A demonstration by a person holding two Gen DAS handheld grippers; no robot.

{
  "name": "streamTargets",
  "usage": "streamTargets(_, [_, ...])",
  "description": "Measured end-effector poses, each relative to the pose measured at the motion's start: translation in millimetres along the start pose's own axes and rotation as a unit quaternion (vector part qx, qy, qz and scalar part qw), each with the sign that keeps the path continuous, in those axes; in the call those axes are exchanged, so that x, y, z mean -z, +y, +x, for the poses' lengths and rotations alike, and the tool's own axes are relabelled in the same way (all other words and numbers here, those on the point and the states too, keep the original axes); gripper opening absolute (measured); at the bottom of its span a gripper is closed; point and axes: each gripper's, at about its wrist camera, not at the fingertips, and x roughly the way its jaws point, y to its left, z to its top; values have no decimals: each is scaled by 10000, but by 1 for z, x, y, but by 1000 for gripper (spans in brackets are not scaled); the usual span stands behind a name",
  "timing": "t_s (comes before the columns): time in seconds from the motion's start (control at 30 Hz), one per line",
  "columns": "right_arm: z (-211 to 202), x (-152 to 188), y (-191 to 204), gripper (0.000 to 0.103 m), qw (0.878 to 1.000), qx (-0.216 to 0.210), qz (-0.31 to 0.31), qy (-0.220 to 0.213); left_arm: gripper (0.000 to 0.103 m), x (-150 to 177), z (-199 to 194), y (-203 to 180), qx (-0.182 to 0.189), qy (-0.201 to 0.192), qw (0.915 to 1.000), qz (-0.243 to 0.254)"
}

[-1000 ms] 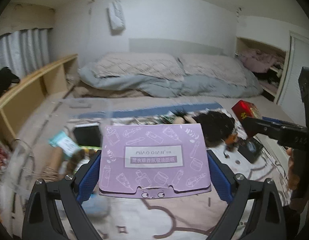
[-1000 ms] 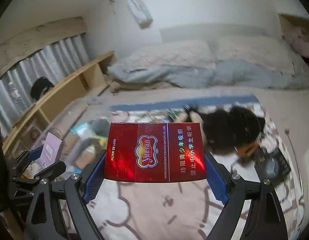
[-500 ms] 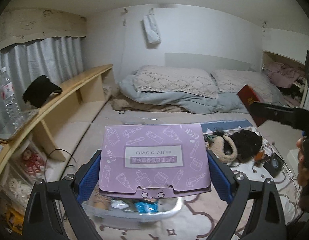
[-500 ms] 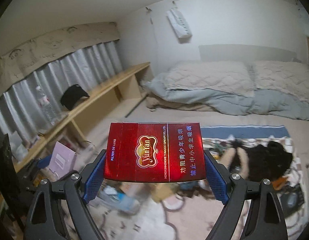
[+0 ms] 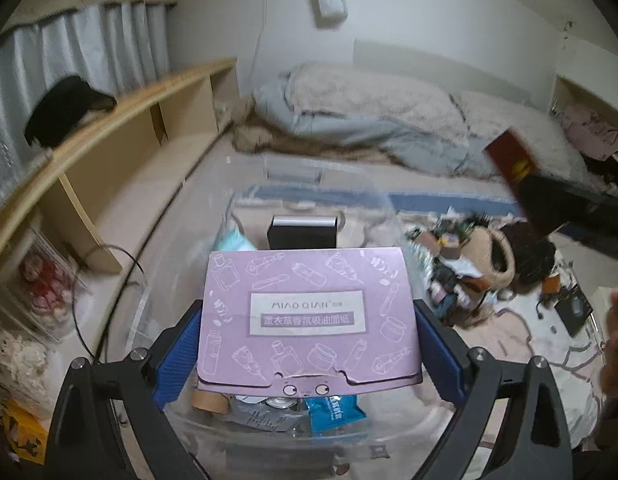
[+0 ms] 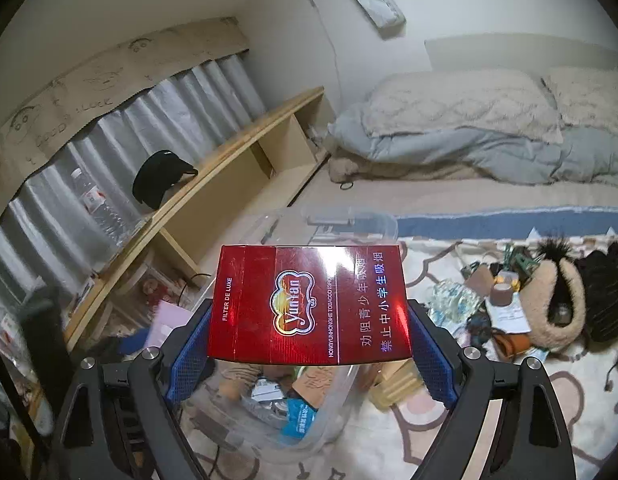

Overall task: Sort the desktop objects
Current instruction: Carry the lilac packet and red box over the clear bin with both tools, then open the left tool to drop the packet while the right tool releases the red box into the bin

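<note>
Left claw (image 5: 309,344): clamped on flat lilac paper packet (image 5: 309,312).
Right claw (image 6: 309,340): clamped on red cigarette carton (image 6: 309,304).
Below both: clear plastic bin (image 6: 333,412), rim unobstructed.
Surface: patterned blanket (image 6: 509,420), cluttered rightward.

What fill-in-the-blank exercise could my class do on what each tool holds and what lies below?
1. The left tool is shut on a ____ packet.
2. The right tool is shut on a ____ pack.
3. Under both tools stands a clear plastic ____ with small things in it.
4. On the wooden shelf lies a ____ cap.

Missing words: purple; red; bin; black
</note>
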Motion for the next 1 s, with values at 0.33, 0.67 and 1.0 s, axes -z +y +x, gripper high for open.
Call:
streamTargets(0.33, [45, 6, 8, 90, 9989, 47, -252, 403, 97, 20, 50, 19, 4, 676, 9972, -315])
streamTargets(0.67, [77, 12, 8, 90, 9964, -73, -406, 747, 103, 28, 50, 31, 15, 728, 9965, -410])
streamTargets(1.0, [112, 21, 26, 90, 9909, -263, -549, 1202, 103, 40, 20, 38, 95, 392, 9978, -530])
